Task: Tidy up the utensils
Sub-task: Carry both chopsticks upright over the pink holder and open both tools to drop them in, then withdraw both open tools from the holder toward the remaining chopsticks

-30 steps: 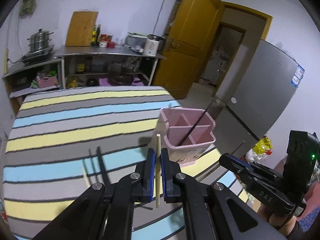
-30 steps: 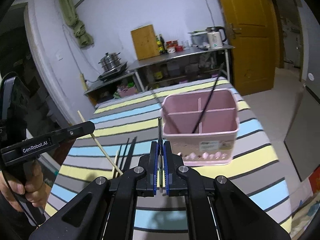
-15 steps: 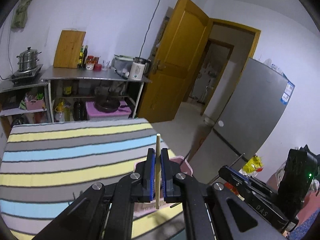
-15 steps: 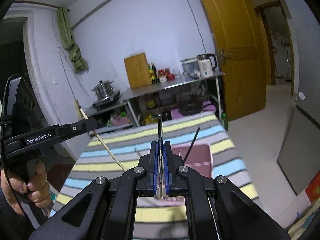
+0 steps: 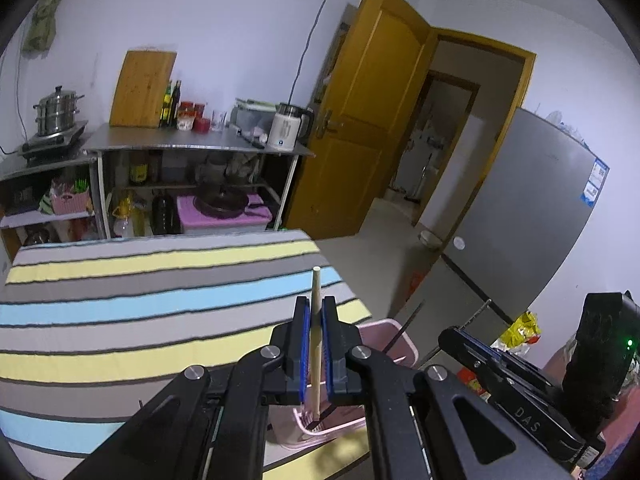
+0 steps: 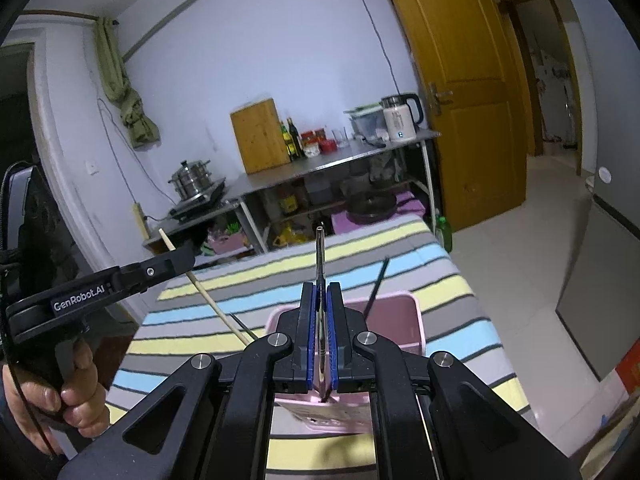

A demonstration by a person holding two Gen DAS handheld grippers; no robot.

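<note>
My left gripper (image 5: 315, 312) is shut on a pale wooden chopstick (image 5: 316, 292) held upright, its lower end down inside the pink utensil holder (image 5: 394, 330). My right gripper (image 6: 321, 296) is shut on a thin metal chopstick (image 6: 319, 252), also upright, its lower end over the pink holder (image 6: 412, 320). A black chopstick (image 6: 376, 284) leans inside the holder. The left gripper and its wooden chopstick (image 6: 208, 298) show at the left of the right wrist view; the right gripper (image 5: 480, 350) shows at the right of the left wrist view.
The holder stands near the right edge of a table with a striped cloth (image 5: 140, 304). Behind are metal shelves (image 5: 192, 148) with a kettle, bottles, a cutting board and a steamer pot. A yellow door (image 5: 368, 120) and a grey fridge (image 5: 532, 216) are to the right.
Both grippers have come in over the pink holder and tilted up; the holder now sits low under the fingers, and the ends of both chopsticks have come down to it.
</note>
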